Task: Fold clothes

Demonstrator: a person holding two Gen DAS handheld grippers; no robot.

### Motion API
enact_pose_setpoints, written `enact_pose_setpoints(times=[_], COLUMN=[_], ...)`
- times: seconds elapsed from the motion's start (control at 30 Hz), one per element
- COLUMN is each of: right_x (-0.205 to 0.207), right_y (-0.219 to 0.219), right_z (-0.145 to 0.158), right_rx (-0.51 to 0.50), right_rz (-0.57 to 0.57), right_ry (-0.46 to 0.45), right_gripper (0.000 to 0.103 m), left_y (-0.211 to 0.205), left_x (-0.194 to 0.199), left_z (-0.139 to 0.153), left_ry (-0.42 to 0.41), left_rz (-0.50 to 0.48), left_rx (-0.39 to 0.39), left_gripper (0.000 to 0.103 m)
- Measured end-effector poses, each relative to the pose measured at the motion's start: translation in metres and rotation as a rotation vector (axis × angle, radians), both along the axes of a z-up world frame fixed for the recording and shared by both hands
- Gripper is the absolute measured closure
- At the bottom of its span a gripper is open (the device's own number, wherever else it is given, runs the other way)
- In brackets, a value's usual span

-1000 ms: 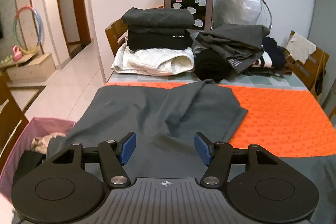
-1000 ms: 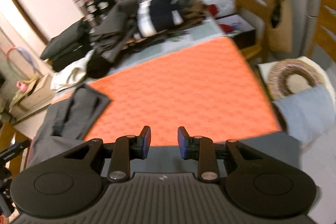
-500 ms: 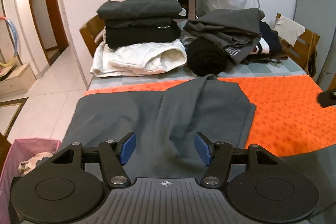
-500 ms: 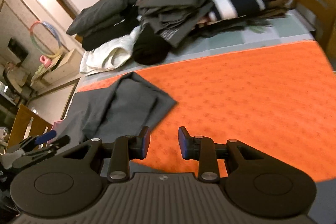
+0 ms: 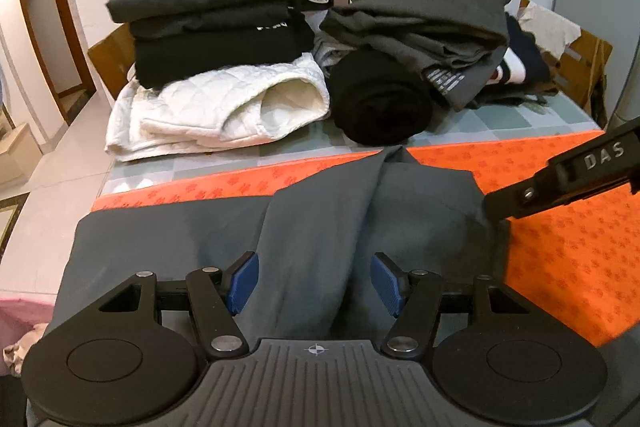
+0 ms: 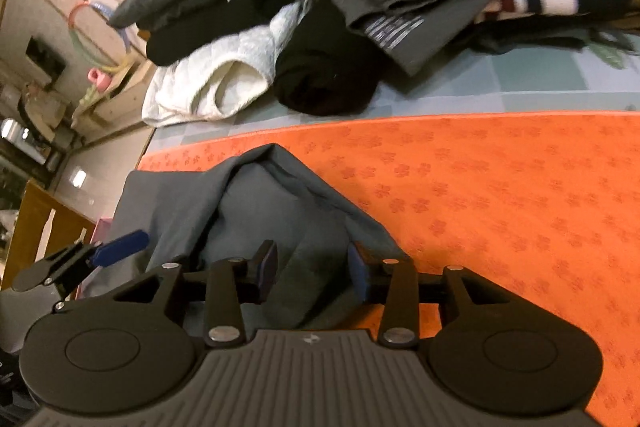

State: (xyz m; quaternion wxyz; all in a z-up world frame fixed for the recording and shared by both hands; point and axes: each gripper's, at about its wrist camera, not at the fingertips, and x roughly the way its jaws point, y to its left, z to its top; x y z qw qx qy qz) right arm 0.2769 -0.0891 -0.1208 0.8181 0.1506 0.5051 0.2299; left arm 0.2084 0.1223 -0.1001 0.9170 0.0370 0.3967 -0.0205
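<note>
Grey garment (image 5: 320,227) lies dead ahead of both your grippers | its raised fold runs away from the fingers | left gripper (image 5: 316,285) and right gripper (image 6: 312,269) both spread, gripping nothing | right sits at its right edge

Left gripper (image 5: 314,285) and right gripper (image 6: 312,269): black linkages, silver screws, blue pads (image 5: 242,281), ribbed grey housing; "DAS" lettering.

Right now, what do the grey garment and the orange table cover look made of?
Grey garment: thin, smooth matte fabric, probably a light knit; it drapes in soft ridges. Orange table cover: flat cloth or mat with a printed floral pattern; exact material unclear.
</note>
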Motion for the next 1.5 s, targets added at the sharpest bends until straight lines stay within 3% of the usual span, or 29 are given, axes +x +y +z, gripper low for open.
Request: enact_pose_setpoints(times=[0.03, 0.17, 0.23, 0.27, 0.3, 0.33, 0.57, 0.8, 1.13, 1.3, 1.5], right_x=[0.002, 0.009, 0.01, 0.009, 0.005, 0.002, -0.023, -0.049, -0.08, -0.107, -0.14], right_y=[0.001, 0.005, 0.004, 0.002, 0.001, -0.001, -0.01, -0.082, -0.211, -0.261, -0.291], right_z=[-0.002, -0.011, -0.013, -0.011, -0.006, 0.0, 0.04, 0.074, 0.171, 0.164, 0.078], right_rx=[0.007, 0.035, 0.058, 0.075, 0.073, 0.069, 0.045, -0.166, -0.513, -0.539, -0.535], right_rz=[0.006, 0.032, 0.039, 0.039, 0.041, 0.043, 0.058, -0.07, -0.353, -0.445, -0.401], right_ry=[0.002, 0.011, 0.009, 0.004, -0.011, -0.027, -0.14, -0.218, -0.501, -0.479, -0.298], right_gripper=[0.058, 0.063, 0.065, 0.072, 0.088, 0.09, 0.093, 0.093, 0.093, 0.093, 0.093], left_y=[-0.001, 0.0, 0.0, -0.001, -0.002, -0.003, 0.011, 0.033, 0.032, 0.025, 0.014], left_x=[0.003, 0.006, 0.003, 0.001, -0.001, -0.003, -0.02, -0.045, -0.08, -0.096, -0.119], left_z=[-0.002, -0.005, -0.002, 0.001, 0.003, 0.006, 0.038, 0.07, 0.086, 0.083, 0.054], left_ry=[-0.001, -0.017, -0.044, -0.062, -0.08, -0.097, -0.204, -0.253, -0.243, -0.202, -0.073], left_rz=[0.0, 0.008, 0.02, 0.029, 0.036, 0.045, 0.162, 0.204, 0.158, 0.148, 0.119], left_rx=[0.007, 0.002, 0.0, 0.01, 0.02, 0.028, 0.017, -0.018, -0.065, -0.07, 0.008], left_gripper=[0.042, 0.08, 0.09, 0.098, 0.099, 0.099, 0.1, 0.1, 0.1, 0.1, 0.1])
